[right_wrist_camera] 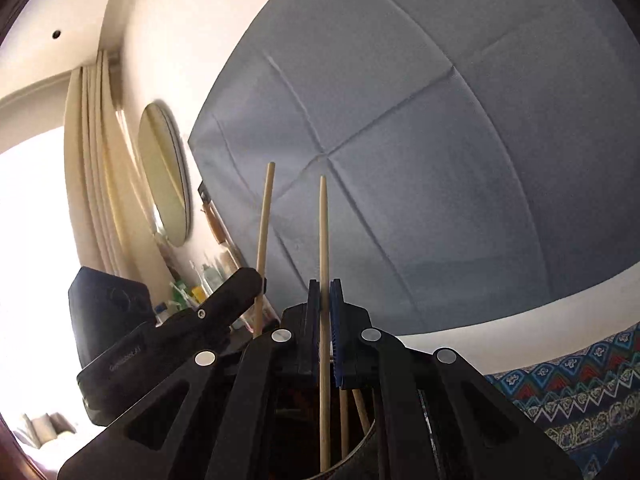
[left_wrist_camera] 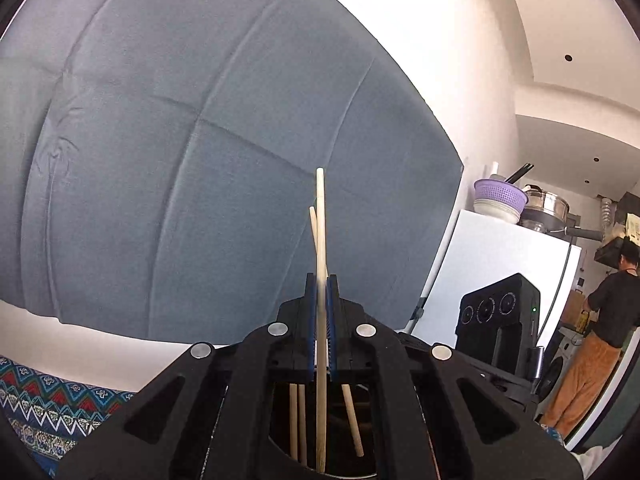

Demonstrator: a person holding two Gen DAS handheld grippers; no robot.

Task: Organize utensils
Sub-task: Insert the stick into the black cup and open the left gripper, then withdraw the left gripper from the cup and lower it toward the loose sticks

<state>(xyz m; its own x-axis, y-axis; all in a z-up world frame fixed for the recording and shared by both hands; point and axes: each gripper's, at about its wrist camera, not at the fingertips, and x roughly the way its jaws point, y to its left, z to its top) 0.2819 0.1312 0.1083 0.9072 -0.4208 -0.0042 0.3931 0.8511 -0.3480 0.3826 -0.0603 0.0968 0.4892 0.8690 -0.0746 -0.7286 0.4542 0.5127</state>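
1. Here the pale, round wooden chopstick (left_wrist_camera: 320, 240) stands upright between the blue pads of the left hand-held gripper (left_wrist_camera: 321, 292); its long axis runs straight up and down, crossing the level line along which the gripper points.
2. Its lower end reaches down behind the gripper's black body into a dark round holder (left_wrist_camera: 340, 468), where three more wooden chopsticks (left_wrist_camera: 298, 420) lean; whether the tip touches the bottom is hidden.
3. A second pale wooden chopstick (right_wrist_camera: 324, 248) stands the same way in the right hand-held gripper (right_wrist_camera: 325, 300), its foot also over the dark opening below.
4. Both hand-held grippers are closed tight, each clamping its one chopstick at about mid-length.
5. In the right wrist view the left gripper's black body sits just beside and to the left, so the two hands are close together over the same holder and neither is clearly nearer.
6. The coming move probably turns on keeping each stick vertical above the opening, then letting go.
7. Beyond hang a grey-blue creased cloth (left_wrist_camera: 200, 140) and a patterned fabric (right_wrist_camera: 580, 392).
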